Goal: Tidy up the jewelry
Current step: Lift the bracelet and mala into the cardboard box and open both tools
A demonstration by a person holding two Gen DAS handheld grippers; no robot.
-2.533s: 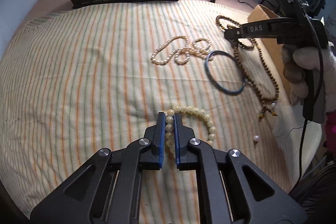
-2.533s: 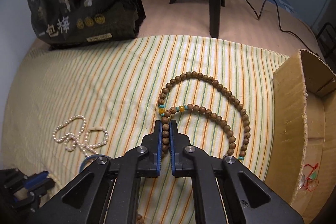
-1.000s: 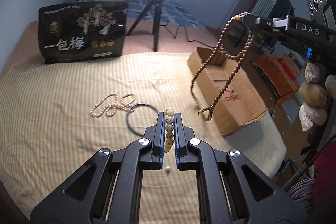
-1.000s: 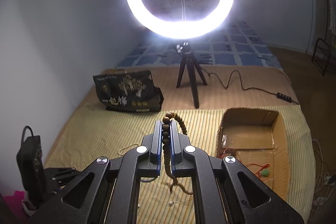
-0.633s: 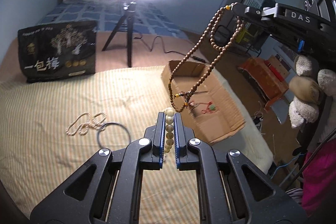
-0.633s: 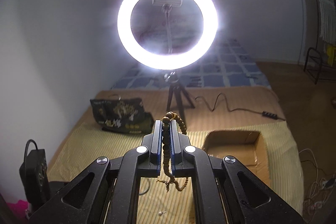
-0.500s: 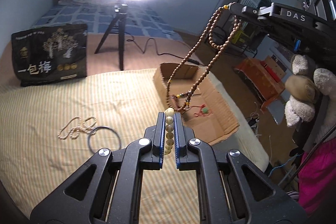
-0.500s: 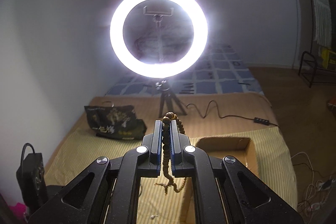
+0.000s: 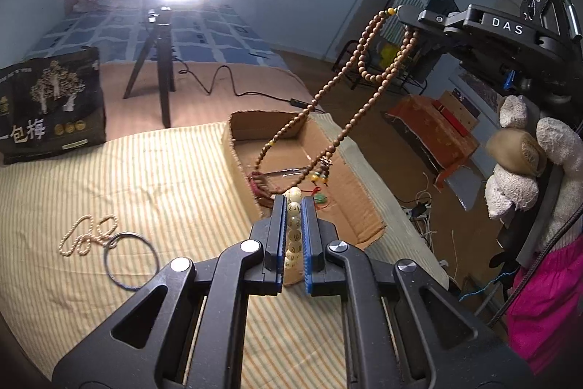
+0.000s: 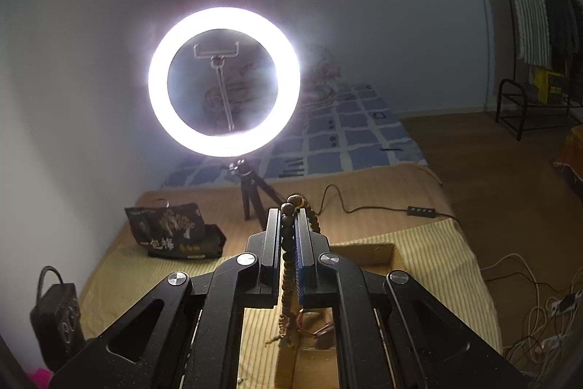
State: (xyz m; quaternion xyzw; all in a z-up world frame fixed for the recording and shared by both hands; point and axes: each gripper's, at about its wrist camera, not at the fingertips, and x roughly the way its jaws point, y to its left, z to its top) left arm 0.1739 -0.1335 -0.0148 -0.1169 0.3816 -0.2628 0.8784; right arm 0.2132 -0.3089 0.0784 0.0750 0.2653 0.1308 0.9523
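Right gripper (image 9: 402,15) jaws clamp a wooden bead necklace (image 9: 342,86) dangling above the cardboard box (image 9: 342,206), left gripper (image 9: 293,228) jaws pinch a cream bracelet (image 9: 293,225); swinging beads could snag the box rim.

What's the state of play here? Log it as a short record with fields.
left gripper: jaws shut on cream bead bracelet
right gripper: jaws shut on wooden bead necklace, lower end dangling over cardboard box
box contents: a red cord with a green piece
on striped cloth: pearl strand, dark bangle
backdrop: ring light, black bag
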